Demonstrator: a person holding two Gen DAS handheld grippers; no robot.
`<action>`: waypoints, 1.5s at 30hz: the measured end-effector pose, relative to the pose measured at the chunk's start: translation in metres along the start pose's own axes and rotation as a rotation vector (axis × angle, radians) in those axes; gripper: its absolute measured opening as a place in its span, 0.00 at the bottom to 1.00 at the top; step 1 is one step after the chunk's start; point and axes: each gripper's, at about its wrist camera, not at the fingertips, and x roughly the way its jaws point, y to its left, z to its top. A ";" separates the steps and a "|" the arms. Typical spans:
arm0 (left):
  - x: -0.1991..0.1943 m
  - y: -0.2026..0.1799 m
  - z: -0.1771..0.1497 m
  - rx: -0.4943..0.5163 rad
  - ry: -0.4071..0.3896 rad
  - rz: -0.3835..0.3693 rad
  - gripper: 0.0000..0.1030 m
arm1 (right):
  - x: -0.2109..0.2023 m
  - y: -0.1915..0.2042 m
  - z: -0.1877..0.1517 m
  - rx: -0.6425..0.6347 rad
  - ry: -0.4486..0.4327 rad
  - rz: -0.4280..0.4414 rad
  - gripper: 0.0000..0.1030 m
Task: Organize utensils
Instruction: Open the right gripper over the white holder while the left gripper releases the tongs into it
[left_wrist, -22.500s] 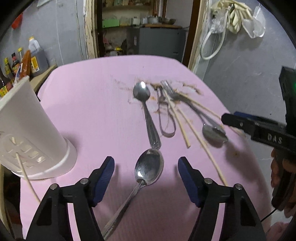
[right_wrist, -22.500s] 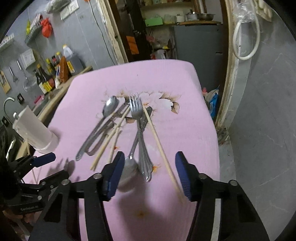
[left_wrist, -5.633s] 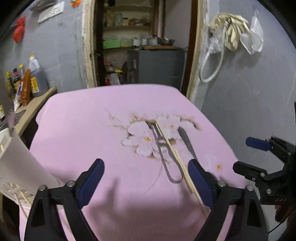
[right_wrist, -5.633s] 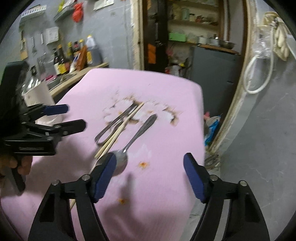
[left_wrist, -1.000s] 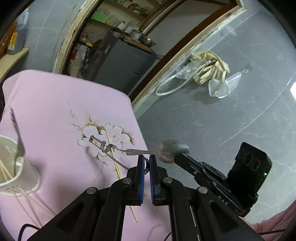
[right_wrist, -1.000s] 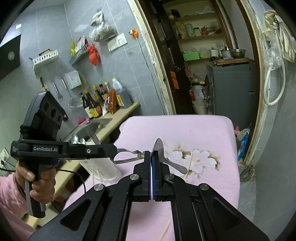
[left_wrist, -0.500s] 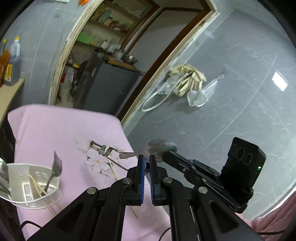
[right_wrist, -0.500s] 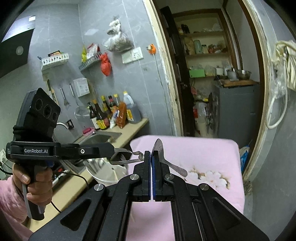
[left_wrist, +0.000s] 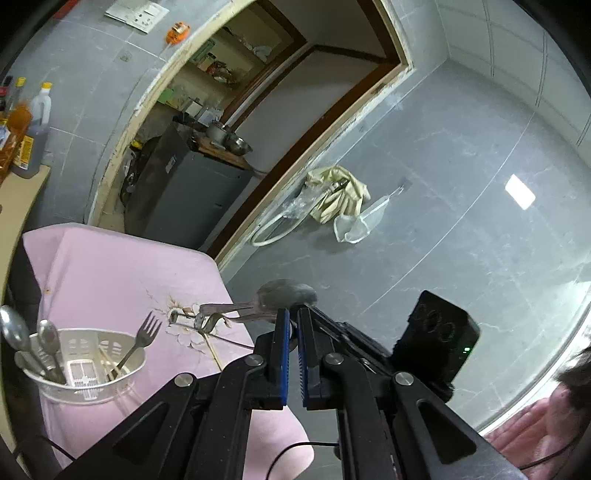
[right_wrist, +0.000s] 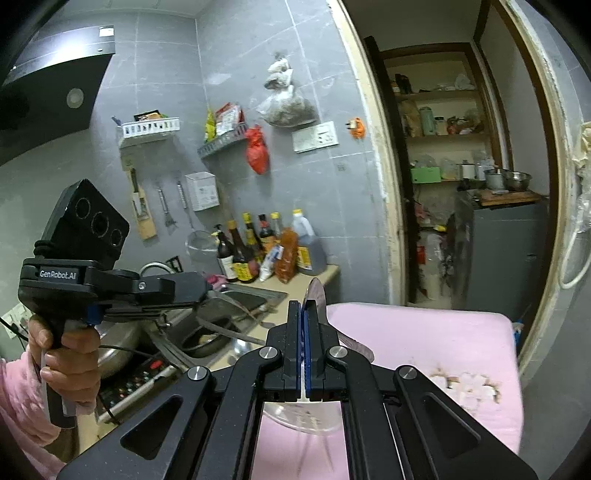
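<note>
My left gripper (left_wrist: 291, 318) is nearly closed and pinches the thin bent metal tongs (left_wrist: 208, 320). My right gripper (right_wrist: 303, 307) is fully closed on the steel spoon (right_wrist: 316, 295), whose bowl points up. Both are held in the air above the counter (left_wrist: 110, 273) with the pink flowered cloth. Farther left, the white perforated plastic holder (left_wrist: 92, 391) stands on it with spoons and a fork (left_wrist: 142, 338) inside.
</note>
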 end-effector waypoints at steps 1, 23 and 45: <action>-0.008 0.002 0.000 -0.006 -0.008 0.000 0.04 | 0.003 0.005 0.000 0.003 -0.001 0.012 0.01; -0.088 0.095 -0.011 -0.167 -0.175 0.170 0.01 | 0.093 0.022 -0.038 0.099 0.138 0.100 0.01; -0.064 0.108 -0.032 -0.022 -0.139 0.435 0.01 | 0.173 -0.014 -0.097 0.216 0.330 0.030 0.02</action>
